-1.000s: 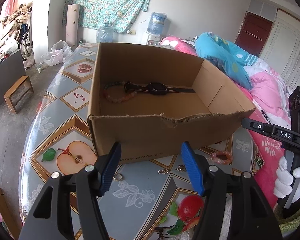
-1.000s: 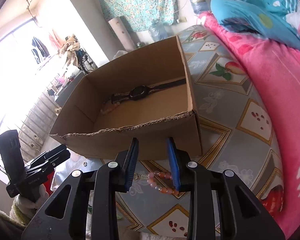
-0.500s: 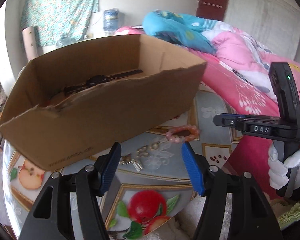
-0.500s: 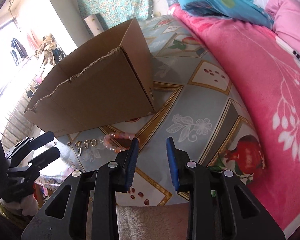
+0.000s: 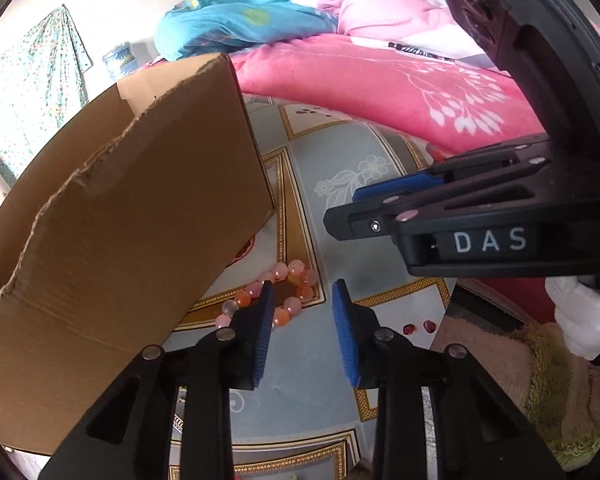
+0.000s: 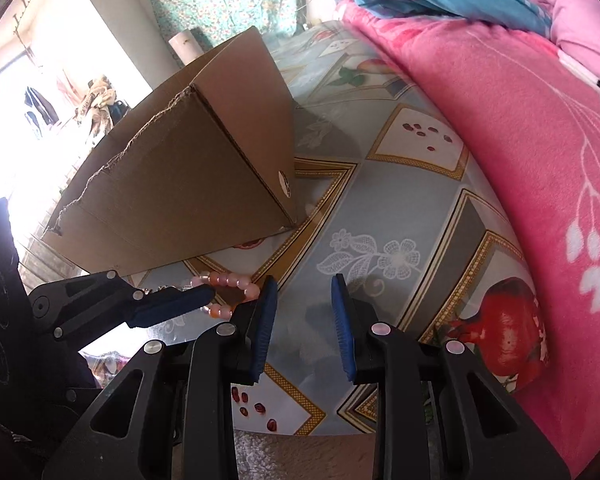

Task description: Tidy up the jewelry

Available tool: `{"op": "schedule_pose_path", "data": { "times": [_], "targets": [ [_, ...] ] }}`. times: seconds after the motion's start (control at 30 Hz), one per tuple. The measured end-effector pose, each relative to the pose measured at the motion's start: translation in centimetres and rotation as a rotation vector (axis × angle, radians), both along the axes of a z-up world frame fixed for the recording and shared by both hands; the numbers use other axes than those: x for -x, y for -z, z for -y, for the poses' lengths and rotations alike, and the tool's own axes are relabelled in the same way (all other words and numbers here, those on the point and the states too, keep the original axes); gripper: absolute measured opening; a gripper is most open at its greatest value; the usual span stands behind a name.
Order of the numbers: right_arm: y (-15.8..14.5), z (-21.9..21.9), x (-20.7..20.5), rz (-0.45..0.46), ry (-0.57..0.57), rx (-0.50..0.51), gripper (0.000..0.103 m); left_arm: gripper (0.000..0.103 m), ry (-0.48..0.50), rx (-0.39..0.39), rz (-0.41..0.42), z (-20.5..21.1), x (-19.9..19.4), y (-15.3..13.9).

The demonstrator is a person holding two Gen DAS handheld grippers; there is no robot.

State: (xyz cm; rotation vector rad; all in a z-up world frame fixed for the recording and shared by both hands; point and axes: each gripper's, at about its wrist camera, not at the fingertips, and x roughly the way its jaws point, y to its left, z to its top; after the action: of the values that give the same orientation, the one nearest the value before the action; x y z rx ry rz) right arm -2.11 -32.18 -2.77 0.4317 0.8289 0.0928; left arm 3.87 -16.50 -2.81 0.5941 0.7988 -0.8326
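We're over the table (image 5: 336,168), covered in a fruit-print cloth, with the pink blanket (image 6: 540,128) along its far side and a blue one (image 5: 236,24) bunched on top of it. The cardboard box (image 5: 132,216) sits on the table with its torn top edge toward us; neither view shows its inside.

Left claw (image 5: 303,324): fingers spread, nothing between them, hovering low over the bead bracelet (image 5: 296,294). The left blue pad (image 5: 263,336) overlaps the near side of the loop in the left view (contact with the beads is hard to call from this angle). In the right view that claw (image 6: 204,298) comes in from the left with its tip at the bracelet (image 6: 230,282).

Right claw (image 6: 304,322): fingers also spread, empty, over bare cloth just right of the bracelet. From the left view it (image 5: 360,208) hangs above the table beyond the beads, held by a white-gloved hand (image 5: 584,320).

The bracelet, pink and orange beads in a closed loop, lies flat on the cloth just beside the box's near corner, outside the box. A thin metal chain (image 6: 158,290) lies next to it, partly hidden behind the left claw.
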Motion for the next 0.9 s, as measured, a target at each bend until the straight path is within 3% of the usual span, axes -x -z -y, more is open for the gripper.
{"op": "schedule_pose_path", "data": {
  "times": [0.13,0.2,0.33,0.6,0.9],
  "targets": [
    [0.1,0.2,0.1,0.005,-0.002,-0.011,0.026,0.021,-0.002,-0.02,-0.01,0.7,-0.7,0.5],
    [0.1,0.3,0.2,0.006,-0.002,-0.02,0.026,0.011,0.003,-0.013,-0.022,1.0,-1.1,0.5],
    [0.1,0.5,0.3,0.008,0.0,-0.03,0.026,0.009,0.011,0.005,-0.021,1.2,-1.2,0.3],
    [-0.2,0.3,0.6,0.01,0.01,-0.014,0.026,0.009,-0.061,0.142,0.004,-1.2,-1.8,-3.8],
    [-0.8,-0.5,0.9,0.008,0.009,-0.001,0.029,0.009,-0.266,0.349,-0.01,-9.8,-1.2,-10.1]
  ]
}}
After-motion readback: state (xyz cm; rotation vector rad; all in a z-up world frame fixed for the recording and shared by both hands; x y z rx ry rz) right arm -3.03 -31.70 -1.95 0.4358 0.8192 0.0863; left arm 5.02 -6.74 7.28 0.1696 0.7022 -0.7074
